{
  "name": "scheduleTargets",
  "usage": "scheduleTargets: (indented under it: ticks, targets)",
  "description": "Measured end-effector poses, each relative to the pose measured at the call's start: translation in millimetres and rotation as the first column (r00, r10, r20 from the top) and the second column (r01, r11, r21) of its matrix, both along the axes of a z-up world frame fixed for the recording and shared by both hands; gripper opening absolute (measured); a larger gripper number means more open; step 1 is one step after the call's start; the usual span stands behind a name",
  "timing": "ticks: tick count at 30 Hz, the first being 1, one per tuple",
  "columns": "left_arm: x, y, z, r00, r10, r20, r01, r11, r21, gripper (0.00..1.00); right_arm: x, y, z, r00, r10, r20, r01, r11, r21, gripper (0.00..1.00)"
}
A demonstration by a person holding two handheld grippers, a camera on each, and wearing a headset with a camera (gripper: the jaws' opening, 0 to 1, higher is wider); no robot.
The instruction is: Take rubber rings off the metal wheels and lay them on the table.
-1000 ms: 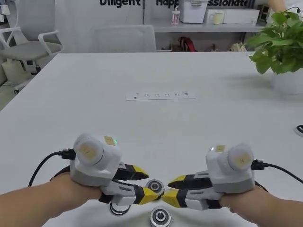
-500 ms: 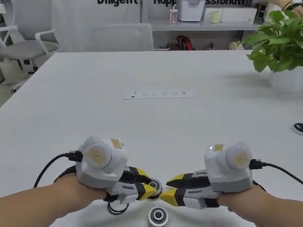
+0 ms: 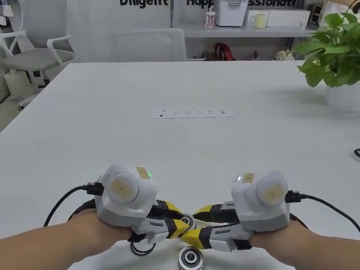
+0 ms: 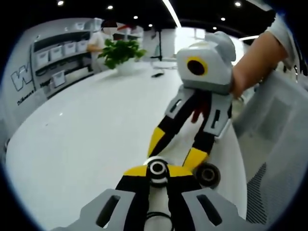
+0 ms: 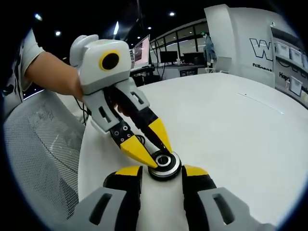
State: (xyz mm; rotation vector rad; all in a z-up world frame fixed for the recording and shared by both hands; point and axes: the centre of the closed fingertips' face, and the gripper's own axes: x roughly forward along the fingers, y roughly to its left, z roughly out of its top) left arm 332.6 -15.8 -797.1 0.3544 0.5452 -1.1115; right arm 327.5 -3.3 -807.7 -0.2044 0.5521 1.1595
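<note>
My left gripper (image 3: 181,225) is shut on a small metal wheel (image 4: 158,168) that has a black rubber ring around its rim, and holds it just above the table. My right gripper (image 3: 197,226) faces it from the right, open, with one yellow tip on either side of that wheel (image 5: 164,166). In the right gripper view the left gripper (image 5: 144,153) reaches in from the upper left. A second wheel (image 3: 190,259) with its ring on lies flat on the table just in front of the tips, and also shows as the second wheel (image 4: 208,174). A loose black ring (image 3: 140,248) lies partly under the left gripper.
The white table (image 3: 185,152) stretches far ahead, with a flush socket strip (image 3: 191,113) at its middle. A potted plant (image 3: 332,50) stands at the far right. Office chairs (image 3: 42,53) and a shelf are beyond the far edge. Cables trail from both grippers.
The two grippers have drawn together. The right gripper has slid left, so its open jaws now straddle the wheel that the left gripper holds.
</note>
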Motion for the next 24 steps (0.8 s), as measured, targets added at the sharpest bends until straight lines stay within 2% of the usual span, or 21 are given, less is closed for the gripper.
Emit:
scheduleTargets:
  ticks: [5, 7, 9, 12, 21, 24]
  targets:
    - [-0.1, 0.0, 0.7, 1.000, 0.004, 0.000, -0.004, 1.000, 0.001, 0.13, 2.4, 2.2, -1.6, 1.000, -0.011, 0.006, 0.011, 1.000, -0.010, 0.30]
    - [0.0, 0.0, 0.9, 1.000, 0.006, -0.001, -0.006, 1.000, 0.000, 0.13, 3.8, -0.6, -2.5, 1.000, -0.017, 0.008, 0.017, 1.000, -0.019, 0.27]
    - [0.1, 0.1, 0.9, 1.000, 0.009, -0.001, -0.009, 1.000, -0.001, 0.13, 3.8, -4.1, -3.4, 0.999, -0.031, -0.017, 0.031, 0.999, -0.007, 0.26]
    - [0.3, 0.1, 0.8, 1.000, 0.012, -0.004, -0.012, 1.000, -0.004, 0.13, 1.3, -7.6, -6.1, 1.000, -0.023, -0.014, 0.023, 0.999, -0.023, 0.23]
    - [0.5, 0.3, 1.0, 1.000, 0.018, -0.006, -0.018, 1.000, -0.007, 0.13, -0.5, -12.9, -3.5, 1.000, -0.025, -0.015, 0.025, 1.000, -0.017, 0.17]
    - [0.7, 0.4, 1.1, 1.000, 0.021, -0.006, -0.021, 1.000, -0.006, 0.13, -1.5, -15.0, -3.0, 1.000, -0.021, -0.012, 0.020, 1.000, -0.021, 0.12]
